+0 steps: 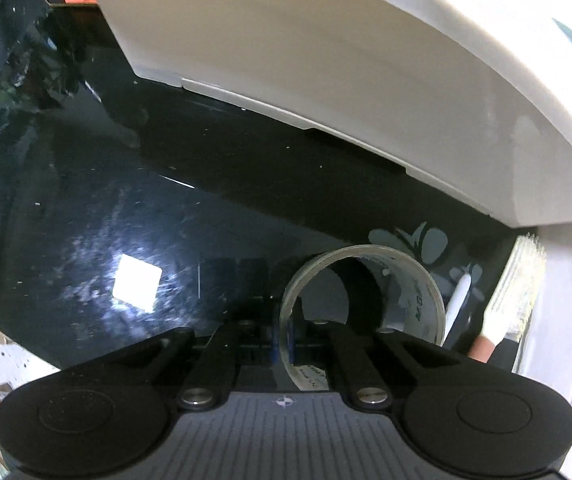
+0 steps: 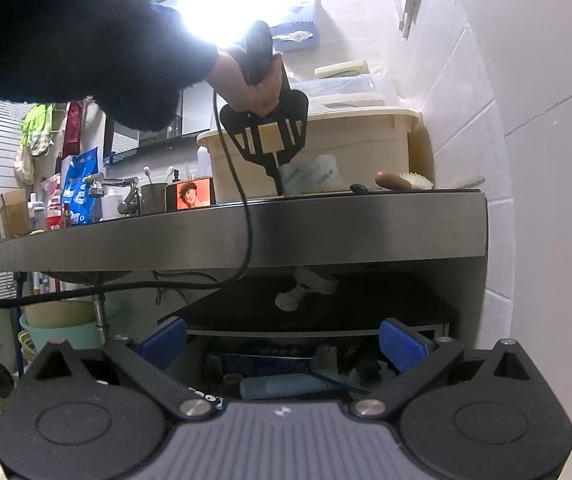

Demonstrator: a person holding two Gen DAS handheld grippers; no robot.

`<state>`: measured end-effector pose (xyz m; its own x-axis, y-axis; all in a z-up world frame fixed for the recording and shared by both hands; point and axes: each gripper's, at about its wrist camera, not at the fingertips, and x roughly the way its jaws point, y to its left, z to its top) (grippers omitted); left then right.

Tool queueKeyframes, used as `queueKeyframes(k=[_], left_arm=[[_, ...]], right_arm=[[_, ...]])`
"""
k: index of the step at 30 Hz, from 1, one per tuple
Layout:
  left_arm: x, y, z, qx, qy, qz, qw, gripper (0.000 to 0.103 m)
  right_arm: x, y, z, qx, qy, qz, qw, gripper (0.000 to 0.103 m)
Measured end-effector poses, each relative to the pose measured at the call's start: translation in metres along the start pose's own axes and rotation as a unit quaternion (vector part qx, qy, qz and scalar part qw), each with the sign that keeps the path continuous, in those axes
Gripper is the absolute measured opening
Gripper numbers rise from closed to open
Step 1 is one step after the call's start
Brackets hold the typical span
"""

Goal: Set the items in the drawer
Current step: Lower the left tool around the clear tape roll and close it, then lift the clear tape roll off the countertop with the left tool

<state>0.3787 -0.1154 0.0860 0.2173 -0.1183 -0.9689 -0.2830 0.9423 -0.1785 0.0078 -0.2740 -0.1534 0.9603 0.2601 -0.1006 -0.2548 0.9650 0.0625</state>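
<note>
Table (image 2: 326, 236): dark glossy top with a thick grey front edge. Only the right wrist view shows this edge and the space under it; the left wrist view looks across the top (image 1: 165, 200) from just above.

Cream tub (image 2: 326, 148): one, standing at the back right of the table near the tiled wall. In the left wrist view its pale wall (image 1: 326, 60) fills the upper frame and overhangs the tape roll. Bare tabletop lies to the left; the right side is crowded by tub and brush.

Drawer (image 2: 318, 354): one, open under the table, seen only from the right wrist. A blue tube (image 2: 286, 386) and other small items too dark to name lie inside.

Left claw (image 1: 290, 340): closed on the wall of the tape roll (image 1: 406, 280), one finger inside the ring and one outside. The roll stands on edge on the table, just in front of the tub. From the right wrist, the hand (image 2: 253, 88) holding this claw (image 2: 279, 184) comes down from above.

Right claw (image 2: 281, 346): open, two blue pads (image 2: 402, 346) spread wide, empty, level with the drawer opening.

Brush (image 1: 514, 292): one, white bristles, just right of the roll against the wall.
</note>
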Motion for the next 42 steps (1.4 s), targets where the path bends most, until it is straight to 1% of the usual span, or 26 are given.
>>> queueKeyframes(k=[2, 8, 9, 10, 12, 16, 20, 25, 28, 31, 34, 39, 42], left_arm=[[-0.011, 0.008, -0.007, 0.017, -0.004, 0.005, 0.9998, 0.004], [-0.030, 0.022, -0.035, 0.068, -0.011, 0.005, 0.9976, 0.004], [-0.025, 0.019, -0.039, 0.076, -0.012, 0.008, 0.9970, 0.004], [-0.029, 0.023, -0.046, 0.085, -0.012, 0.013, 0.9963, 0.004], [-0.034, 0.028, -0.058, 0.103, -0.013, 0.018, 0.9944, 0.004], [-0.044, 0.039, -0.087, 0.148, -0.018, 0.008, 0.9888, 0.004], [-0.050, 0.060, -0.108, 0.172, -0.025, 0.003, 0.9848, 0.004], [-0.045, 0.086, -0.131, 0.184, -0.029, -0.010, 0.9825, 0.004], [-0.034, 0.098, -0.147, 0.196, -0.038, -0.001, 0.9798, 0.004], [-0.019, 0.112, -0.157, 0.203, -0.043, -0.010, 0.9781, 0.004], [-0.004, 0.125, -0.161, 0.195, -0.048, -0.027, 0.9791, 0.004], [0.014, 0.141, -0.169, 0.194, -0.064, -0.032, 0.9784, 0.004], [0.020, 0.152, -0.176, 0.189, -0.084, -0.037, 0.9777, 0.004]], right_arm=[[0.001, 0.001, 0.000, -0.003, 0.001, 0.000, 1.000, 0.103], [0.002, 0.003, 0.000, -0.006, 0.006, -0.001, 1.000, 0.103], [0.002, 0.003, 0.000, -0.006, 0.006, -0.001, 1.000, 0.103], [0.002, 0.003, 0.000, -0.006, 0.007, -0.001, 1.000, 0.103], [0.002, 0.003, 0.000, -0.005, 0.008, -0.002, 1.000, 0.103], [0.003, 0.005, 0.000, -0.008, 0.009, -0.003, 1.000, 0.103], [0.003, 0.007, 0.001, -0.016, 0.010, -0.002, 1.000, 0.103], [0.004, 0.012, 0.000, -0.028, 0.014, -0.001, 1.000, 0.103], [0.005, 0.014, 0.001, -0.033, 0.017, -0.001, 0.999, 0.103], [0.006, 0.016, 0.001, -0.040, 0.020, -0.001, 0.999, 0.103], [0.007, 0.021, 0.000, -0.052, 0.024, 0.001, 0.998, 0.103], [0.008, 0.029, -0.001, -0.078, 0.029, 0.006, 0.997, 0.103], [0.010, 0.034, -0.002, -0.090, 0.033, 0.008, 0.995, 0.103]])
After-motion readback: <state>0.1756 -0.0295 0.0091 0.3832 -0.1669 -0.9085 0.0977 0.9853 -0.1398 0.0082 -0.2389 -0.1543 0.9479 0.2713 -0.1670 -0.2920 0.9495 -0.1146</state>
